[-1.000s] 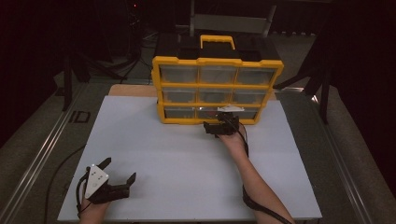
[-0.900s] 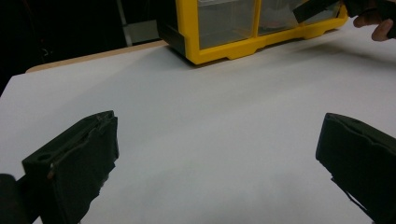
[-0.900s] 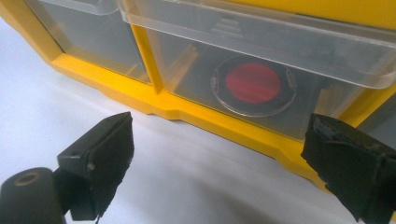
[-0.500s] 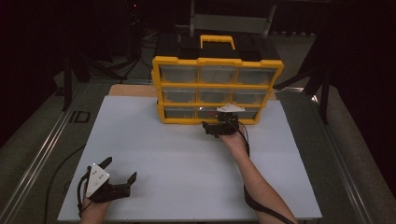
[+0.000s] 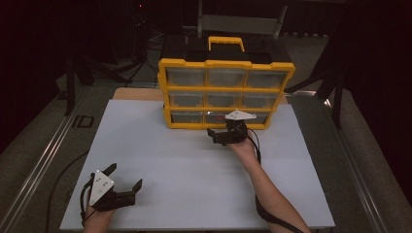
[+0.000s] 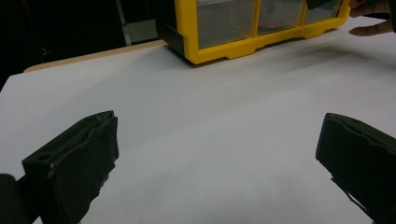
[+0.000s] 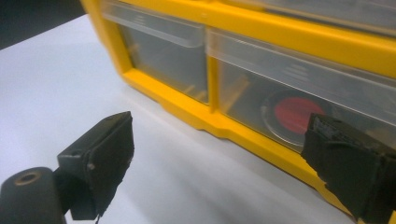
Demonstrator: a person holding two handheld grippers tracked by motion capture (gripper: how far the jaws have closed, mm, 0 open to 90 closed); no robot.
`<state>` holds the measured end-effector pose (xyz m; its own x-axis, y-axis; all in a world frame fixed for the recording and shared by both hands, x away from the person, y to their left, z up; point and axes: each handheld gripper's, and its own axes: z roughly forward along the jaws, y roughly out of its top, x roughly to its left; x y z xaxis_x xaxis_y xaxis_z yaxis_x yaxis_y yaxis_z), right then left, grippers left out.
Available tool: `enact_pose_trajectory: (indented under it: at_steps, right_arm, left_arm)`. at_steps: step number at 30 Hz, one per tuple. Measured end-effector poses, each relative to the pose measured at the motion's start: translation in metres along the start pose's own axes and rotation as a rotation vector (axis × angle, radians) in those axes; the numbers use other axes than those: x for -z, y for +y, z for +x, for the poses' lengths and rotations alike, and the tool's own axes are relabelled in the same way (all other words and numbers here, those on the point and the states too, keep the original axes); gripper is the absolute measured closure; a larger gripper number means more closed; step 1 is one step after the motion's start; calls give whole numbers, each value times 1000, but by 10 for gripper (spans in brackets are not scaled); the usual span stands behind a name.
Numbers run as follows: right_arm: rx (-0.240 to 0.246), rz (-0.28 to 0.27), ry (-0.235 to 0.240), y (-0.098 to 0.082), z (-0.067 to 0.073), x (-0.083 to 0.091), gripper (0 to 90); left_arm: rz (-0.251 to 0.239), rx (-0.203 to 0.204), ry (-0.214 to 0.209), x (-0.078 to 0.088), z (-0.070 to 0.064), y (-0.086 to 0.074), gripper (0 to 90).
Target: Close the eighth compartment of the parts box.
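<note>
A yellow organizer [image 5: 226,92] with clear drawers and a yellow handle stands at the far side of the white board [image 5: 184,165]. My right gripper [image 5: 224,128] is open just in front of its bottom row, near the middle drawer. In the right gripper view the jaws [image 7: 219,158] stand wide apart before a bottom drawer [image 7: 299,102]. Behind that drawer's clear front sits a round red thing [image 7: 292,114]. My left gripper [image 5: 126,174] rests open at the board's near left corner, holding nothing. Seen from the left gripper [image 6: 219,154], the organizer [image 6: 224,46] is far off.
Metal rails run along both sides of the table [image 5: 43,160]. A small black frame [image 5: 83,121] lies left of the board. The person's right hand [image 6: 371,18] shows by the organizer. Bare white board lies between the two grippers.
</note>
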<state>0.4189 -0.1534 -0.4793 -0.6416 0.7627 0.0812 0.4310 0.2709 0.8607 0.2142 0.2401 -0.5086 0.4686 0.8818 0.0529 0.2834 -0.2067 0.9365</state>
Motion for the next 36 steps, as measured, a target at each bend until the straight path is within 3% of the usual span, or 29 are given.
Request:
enact_pose_trajectory:
  at_steps: [9,22,27,36]
  right_arm:
    - [68,-17,76,5,6,9,90]
    - [100,-58,154,12,16,28,89]
    - [102,-82,209,19,21,42,90]
    - [149,-96,233,25,27,64,91]
  left_arm:
    - [-3,0,2,1,0,0,3]
    - [-7,0,6,3,0,0,3]
    - [-8,1,8,4,0,-1,3]
    - [-10,3,16,6,1,-1,3]
